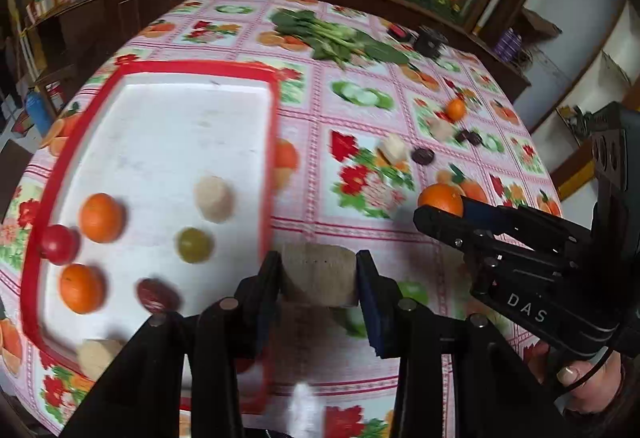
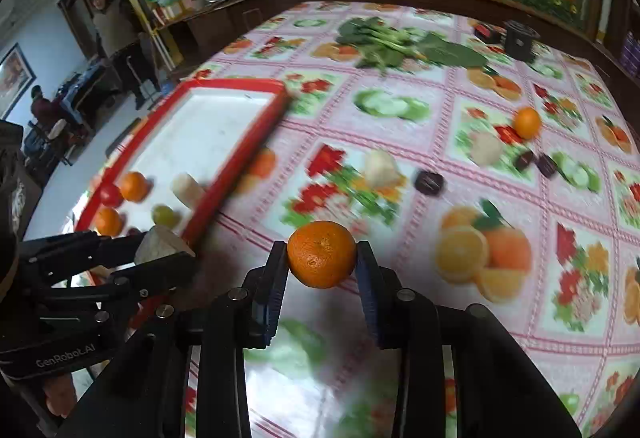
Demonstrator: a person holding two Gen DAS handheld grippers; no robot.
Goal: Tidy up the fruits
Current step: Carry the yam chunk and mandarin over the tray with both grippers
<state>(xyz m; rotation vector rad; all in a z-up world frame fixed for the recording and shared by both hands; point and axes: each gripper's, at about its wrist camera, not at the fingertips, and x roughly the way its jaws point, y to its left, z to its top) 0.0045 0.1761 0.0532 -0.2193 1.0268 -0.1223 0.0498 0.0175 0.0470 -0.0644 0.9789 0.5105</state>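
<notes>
Beside the tray (image 1: 276,157) — both jaws loaded (perhaps pear (image 1: 318,274), orange (image 2: 321,254)).

1. The left gripper (image 1: 318,274) is reaching forward at the near left, its jaws pinching a beige chunk (image 1: 319,273).
2. The right gripper (image 2: 322,256) is pointing forward at the near right, its fingers clamping an orange (image 2: 321,254).

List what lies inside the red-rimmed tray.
In the red-rimmed tray: two oranges, a red fruit, a green fruit, a dark reddish fruit, a beige piece. The left hand-held gripper hides its near corner.
</notes>
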